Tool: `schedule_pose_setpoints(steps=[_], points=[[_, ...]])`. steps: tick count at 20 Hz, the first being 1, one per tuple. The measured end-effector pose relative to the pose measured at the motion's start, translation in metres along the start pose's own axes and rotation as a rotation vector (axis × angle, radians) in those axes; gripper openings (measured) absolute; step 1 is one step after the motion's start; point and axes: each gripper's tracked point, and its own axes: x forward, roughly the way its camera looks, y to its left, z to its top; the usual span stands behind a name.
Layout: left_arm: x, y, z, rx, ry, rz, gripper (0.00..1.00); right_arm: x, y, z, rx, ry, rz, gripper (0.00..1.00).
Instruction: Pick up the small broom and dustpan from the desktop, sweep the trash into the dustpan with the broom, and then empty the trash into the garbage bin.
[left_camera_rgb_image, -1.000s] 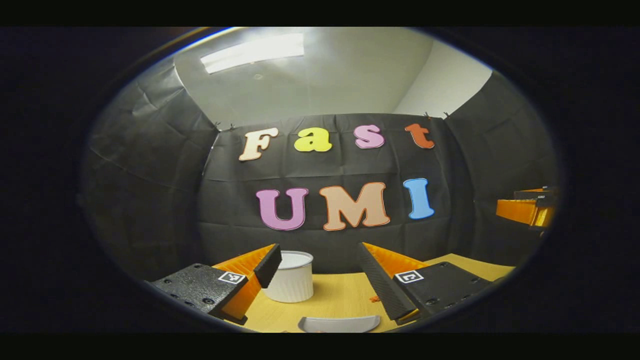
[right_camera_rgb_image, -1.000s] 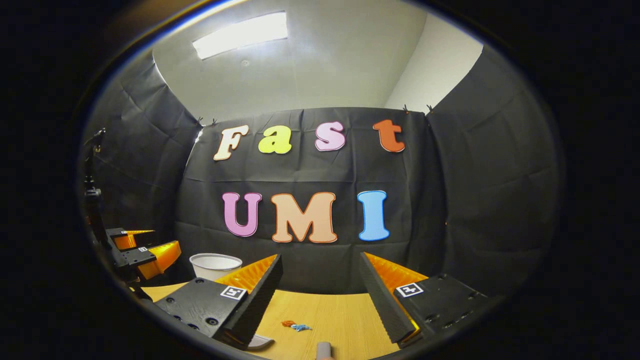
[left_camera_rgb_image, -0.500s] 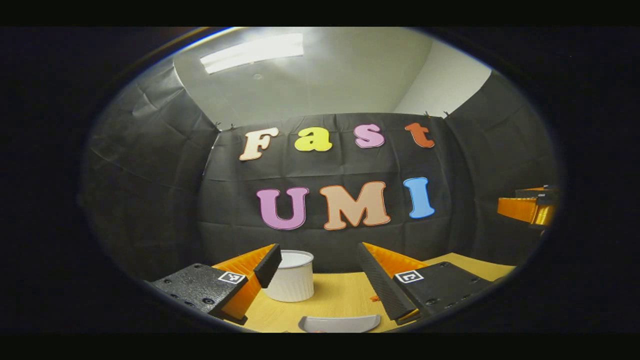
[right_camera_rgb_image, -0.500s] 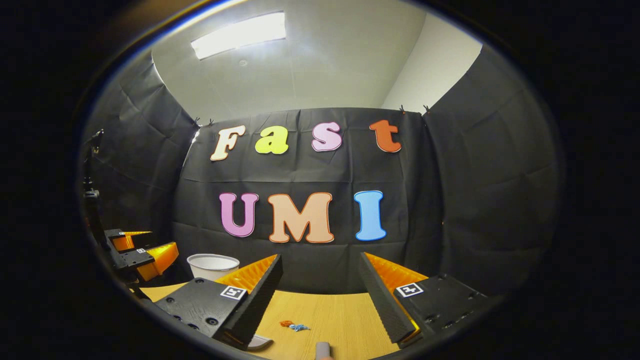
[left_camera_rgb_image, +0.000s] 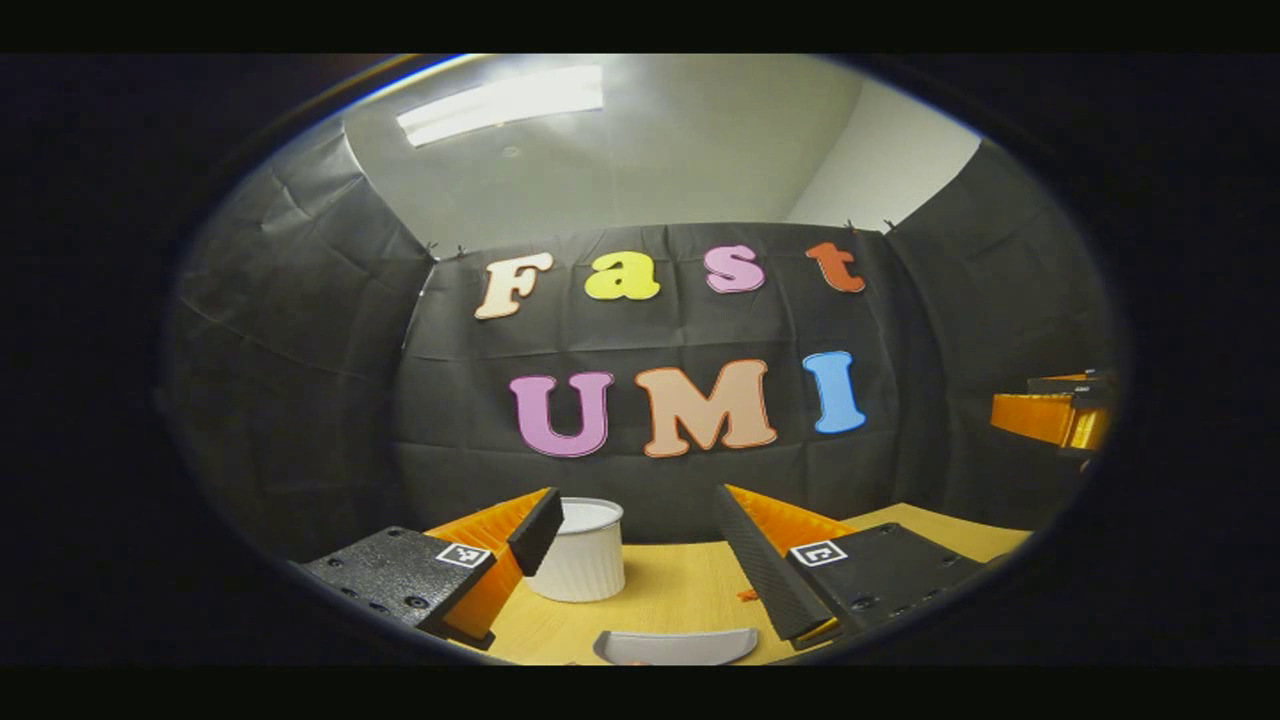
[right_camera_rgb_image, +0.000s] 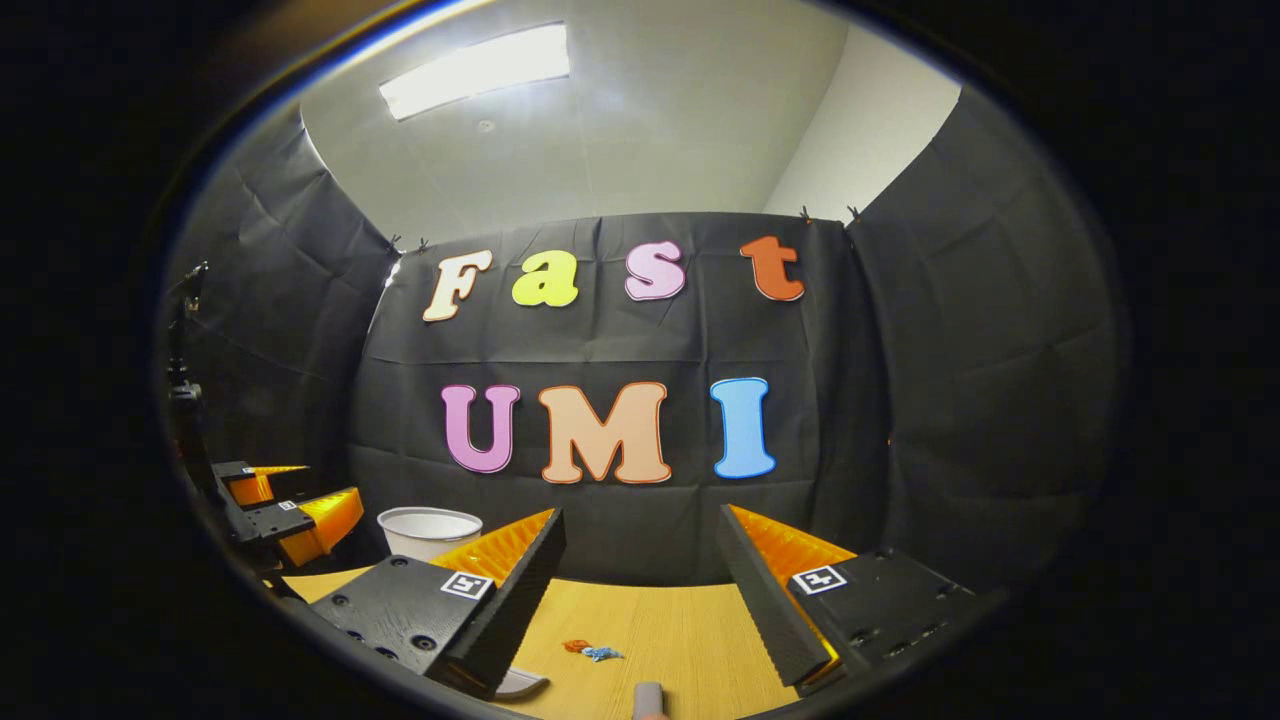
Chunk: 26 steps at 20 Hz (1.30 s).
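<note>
With both grippers' jaws open and empty above the bench (right_camera_rgb_image: 690, 625), pickup has not begun: the left gripper (left_camera_rgb_image: 640, 535) must descend onto the grey dustpan (left_camera_rgb_image: 676, 647) lying below it, near the white garbage bin (left_camera_rgb_image: 580, 565).

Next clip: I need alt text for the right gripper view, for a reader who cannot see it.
The right tongs hang open and empty over a wooden desktop, where small orange and blue trash scraps lie between the fingers. A white garbage bin stands at the back left, with the left tongs beside it, and a grey handle tip pokes in at the bottom edge.
</note>
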Motion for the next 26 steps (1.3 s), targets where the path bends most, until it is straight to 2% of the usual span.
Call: schedule_pose_setpoints(steps=[11, 18, 20, 21, 22, 23, 26], points=[[-0.009, -0.01, -0.004, 0.008, 0.02, 0.007, 0.93, -0.001, -0.007, -0.01, 0.025, 0.035, 0.026, 0.92], [-0.027, -0.03, -0.018, 0.017, 0.08, 0.02, 0.92, -0.014, -0.016, -0.023, 0.045, 0.072, 0.094, 0.92], [-0.031, -0.036, -0.028, 0.035, 0.11, 0.01, 0.95, -0.017, -0.019, -0.037, 0.061, 0.102, 0.114, 0.92], [-0.035, -0.037, -0.04, 0.039, 0.143, 0.007, 0.94, -0.019, -0.023, -0.051, 0.066, 0.136, 0.113, 0.92], [-0.038, -0.038, -0.051, 0.03, 0.18, 0.0, 0.97, -0.019, -0.025, -0.069, 0.075, 0.187, 0.114, 0.92], [-0.043, -0.04, -0.064, 0.017, 0.224, -0.006, 0.93, -0.02, -0.026, -0.085, 0.088, 0.237, 0.114, 0.92], [-0.048, -0.034, -0.105, -0.017, 0.349, -0.014, 0.93, -0.02, -0.025, -0.138, 0.096, 0.379, 0.113, 0.92]])
